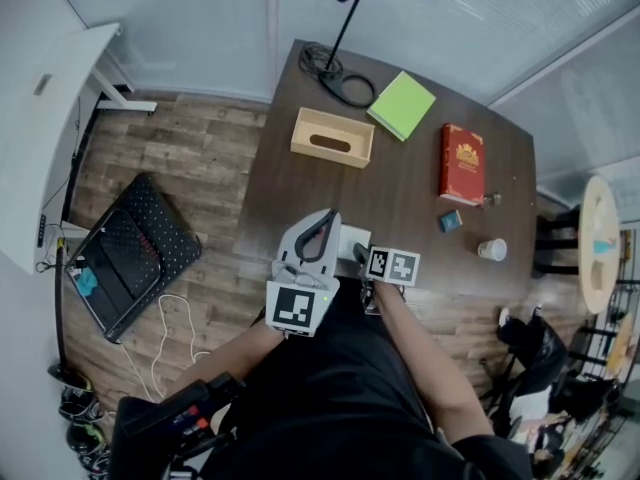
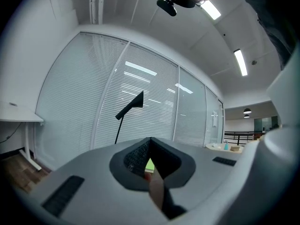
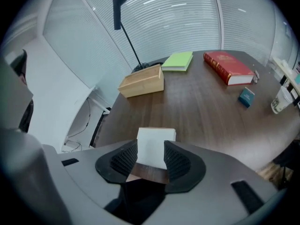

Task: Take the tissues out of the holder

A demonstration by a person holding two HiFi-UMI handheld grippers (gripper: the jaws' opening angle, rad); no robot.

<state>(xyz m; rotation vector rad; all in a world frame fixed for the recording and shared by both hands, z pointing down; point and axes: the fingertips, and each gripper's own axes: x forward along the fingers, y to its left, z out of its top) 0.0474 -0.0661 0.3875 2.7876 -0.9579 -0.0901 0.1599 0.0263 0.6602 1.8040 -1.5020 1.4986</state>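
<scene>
The wooden tissue holder stands at the far left of the dark table; in the right gripper view the holder shows its plain side. A white stack of tissues lies near the table's front edge, between the pads of my right gripper, which press its two sides. In the head view the tissues are a small white patch beside the right gripper. My left gripper is just left of them, its jaws together and empty, and the left gripper is tilted up toward the window blinds.
A green notebook, a red book, a small blue box and a paper cup lie on the table. A black lamp with a coiled cable stands at the far edge. An open black case lies on the floor, left.
</scene>
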